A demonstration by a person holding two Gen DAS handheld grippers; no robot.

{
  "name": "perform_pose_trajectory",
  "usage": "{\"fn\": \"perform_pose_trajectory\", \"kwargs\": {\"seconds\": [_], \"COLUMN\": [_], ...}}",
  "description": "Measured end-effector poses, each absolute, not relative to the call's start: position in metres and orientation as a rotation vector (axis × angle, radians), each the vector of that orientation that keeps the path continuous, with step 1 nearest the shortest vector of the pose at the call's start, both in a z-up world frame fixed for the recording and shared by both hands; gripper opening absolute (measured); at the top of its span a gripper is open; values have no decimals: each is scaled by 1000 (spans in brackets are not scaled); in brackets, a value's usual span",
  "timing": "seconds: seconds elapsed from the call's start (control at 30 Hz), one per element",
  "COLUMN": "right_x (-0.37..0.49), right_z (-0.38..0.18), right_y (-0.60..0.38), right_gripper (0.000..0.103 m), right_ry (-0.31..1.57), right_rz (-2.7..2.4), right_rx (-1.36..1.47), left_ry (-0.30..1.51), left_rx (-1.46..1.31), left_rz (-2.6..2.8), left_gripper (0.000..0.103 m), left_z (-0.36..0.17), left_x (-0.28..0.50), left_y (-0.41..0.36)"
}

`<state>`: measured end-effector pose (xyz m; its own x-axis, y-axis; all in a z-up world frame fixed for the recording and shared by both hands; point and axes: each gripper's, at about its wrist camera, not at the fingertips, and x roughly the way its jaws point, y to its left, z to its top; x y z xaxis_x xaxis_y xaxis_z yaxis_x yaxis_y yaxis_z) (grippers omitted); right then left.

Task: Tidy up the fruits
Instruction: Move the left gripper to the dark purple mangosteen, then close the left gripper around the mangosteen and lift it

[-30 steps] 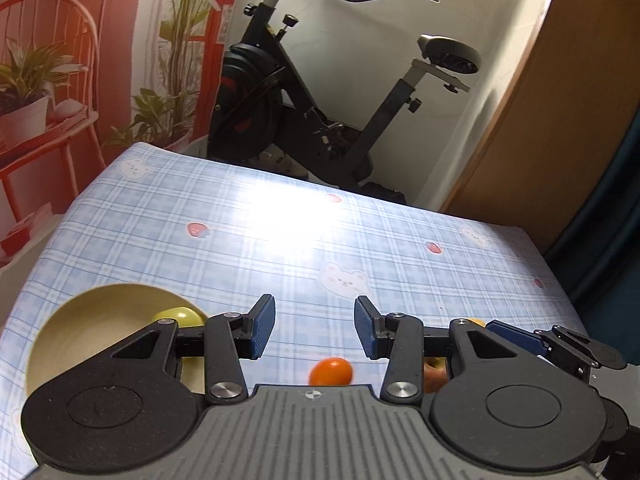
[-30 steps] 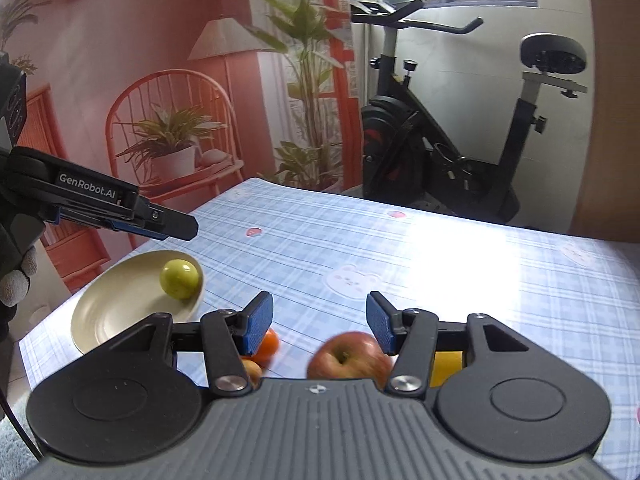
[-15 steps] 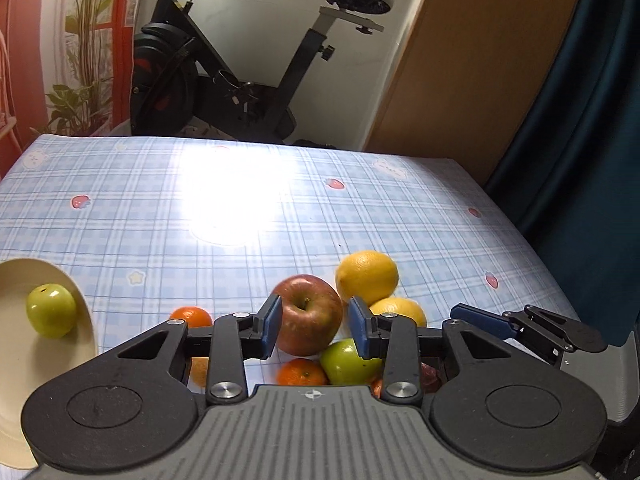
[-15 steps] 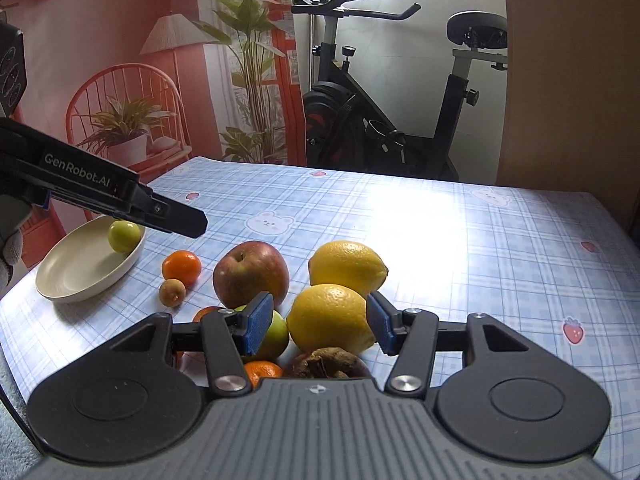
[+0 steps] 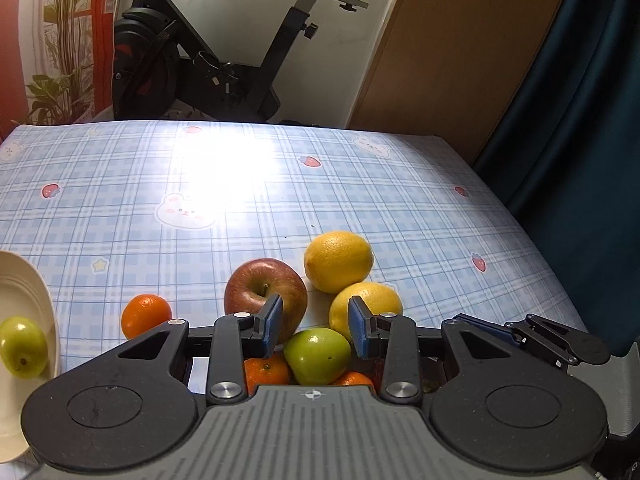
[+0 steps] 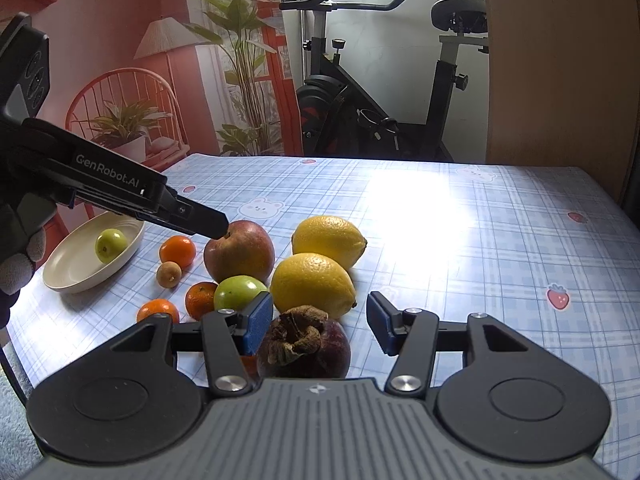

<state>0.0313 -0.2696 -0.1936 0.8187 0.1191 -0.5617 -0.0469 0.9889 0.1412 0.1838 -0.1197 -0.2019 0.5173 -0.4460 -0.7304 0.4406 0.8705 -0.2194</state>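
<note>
A pile of fruit lies on the blue checked table. It holds a red apple, two lemons, a green apple, tangerines and a dark purple fruit. My left gripper hovers over the pile, open by a narrow gap. The green apple shows below that gap, untouched. From the right wrist view, the left gripper has its tip above the red apple. My right gripper is open, with the dark fruit low between its fingers, clear of the right pad.
A cream plate with one small green fruit sits at the table's left edge. A small brown fruit lies near it. An exercise bike stands behind the table. A gloved hand holds the left gripper.
Both grippers have swung in over the fruit pile and come lower. The left jaws have narrowed. The right jaws keep the same gap.
</note>
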Motion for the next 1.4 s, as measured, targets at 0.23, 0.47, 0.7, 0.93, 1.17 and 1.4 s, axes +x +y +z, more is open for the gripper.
{"fn": "perform_pose_trajectory", "kwargs": {"seconds": [0.23, 0.47, 0.7, 0.93, 1.17, 1.4], "right_x": [17, 19, 21, 26, 27, 22], "right_z": [-208, -221, -225, -231, -236, -234], "right_y": [-265, -268, -271, -270, -273, -275], "right_gripper": [56, 57, 58, 60, 62, 61], "right_ry": [646, 662, 663, 656, 635, 638], "right_rz": [124, 142, 155, 163, 174, 174], "right_rx": [109, 146, 156, 159, 175, 179], "left_ry": [927, 927, 922, 937, 933, 920], "left_rx": [-10, 2, 67, 103, 118, 152], "left_rz": [-606, -691, -748, -750, -753, -765], "left_gripper": [38, 40, 48, 47, 48, 48], "left_z": [-216, -221, -233, -243, -244, -243], "left_x": [178, 170, 164, 165, 167, 161], "left_y": [-142, -163, -174, -183, -185, -189]}}
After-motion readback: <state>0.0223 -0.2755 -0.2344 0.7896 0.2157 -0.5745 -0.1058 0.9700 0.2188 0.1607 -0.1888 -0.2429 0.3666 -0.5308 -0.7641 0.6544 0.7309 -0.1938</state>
